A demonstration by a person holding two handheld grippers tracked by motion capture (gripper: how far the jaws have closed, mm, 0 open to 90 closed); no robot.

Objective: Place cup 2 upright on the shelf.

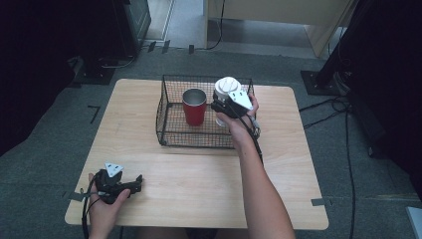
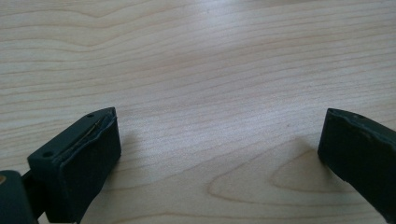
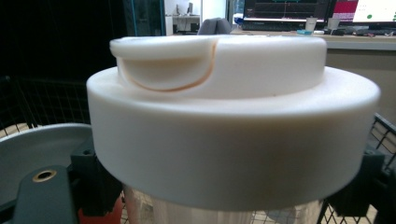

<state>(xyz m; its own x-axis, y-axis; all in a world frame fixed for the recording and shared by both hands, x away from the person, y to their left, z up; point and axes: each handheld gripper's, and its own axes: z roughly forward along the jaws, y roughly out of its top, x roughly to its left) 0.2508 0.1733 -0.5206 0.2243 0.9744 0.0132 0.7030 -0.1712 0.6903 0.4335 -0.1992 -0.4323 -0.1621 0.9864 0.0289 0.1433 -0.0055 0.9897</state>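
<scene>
A clear cup with a white lid [image 1: 227, 87] hangs over the right side of a black wire basket [image 1: 164, 134], with my right gripper [image 1: 220, 107] shut on it just below the lid. In the right gripper view the lid [image 3: 224, 121] looms close, and the black fingers [image 3: 93, 186] press on either side of the cup body beneath it. A red metal cup [image 1: 194, 107] stands upright inside the basket, left of the held cup; its grey rim [image 3: 37, 149] is seen at the lower left. My left gripper [image 1: 140, 183] rests on the table's front left, open, with nothing between its fingers [image 2: 93, 154].
The wooden table [image 1: 199, 189] spreads between the basket and the front edge. Dark floor, cables and stands surround it. The basket's wire wall [image 3: 46, 102] rises behind the red cup.
</scene>
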